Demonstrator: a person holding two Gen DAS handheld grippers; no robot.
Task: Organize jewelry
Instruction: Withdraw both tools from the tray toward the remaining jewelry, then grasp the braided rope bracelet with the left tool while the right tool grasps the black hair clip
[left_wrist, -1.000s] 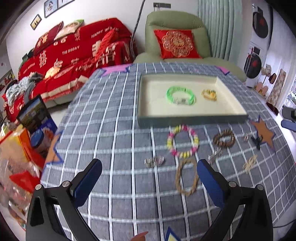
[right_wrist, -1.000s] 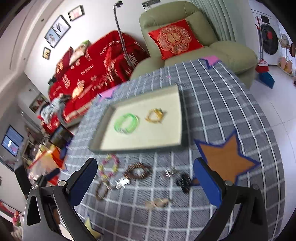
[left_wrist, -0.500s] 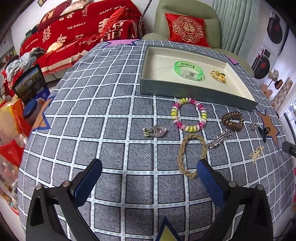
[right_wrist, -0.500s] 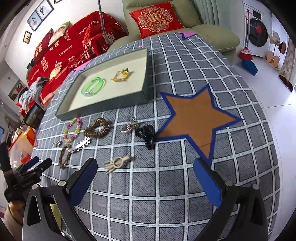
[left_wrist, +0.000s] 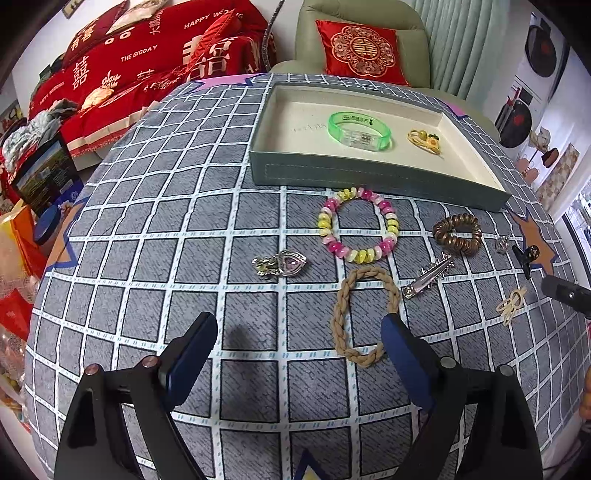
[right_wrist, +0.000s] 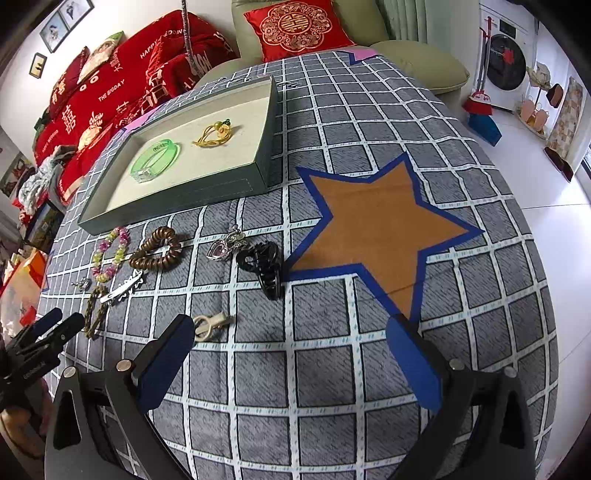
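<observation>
A grey-green tray (left_wrist: 369, 173) is sitting on the checked tablecloth (left_wrist: 147, 240), holding a green bangle (left_wrist: 360, 130) and a small yellow hair tie (left_wrist: 424, 140). The rest is lying loose in front of it: a pink and yellow bead bracelet (left_wrist: 357, 229), a brown coil hair tie (left_wrist: 458, 234), a heart pendant (left_wrist: 282, 263), a silver hair clip (left_wrist: 428, 275). The left gripper (left_wrist: 299, 332) is closing slightly from wide, gripping nothing, with the braided rope bracelet (left_wrist: 365, 314) lying just inside its right finger. The right gripper (right_wrist: 291, 332) is hanging wide open and empty, a beige clip (right_wrist: 210, 325) beside its left finger and a black claw clip (right_wrist: 264, 266) beyond.
</observation>
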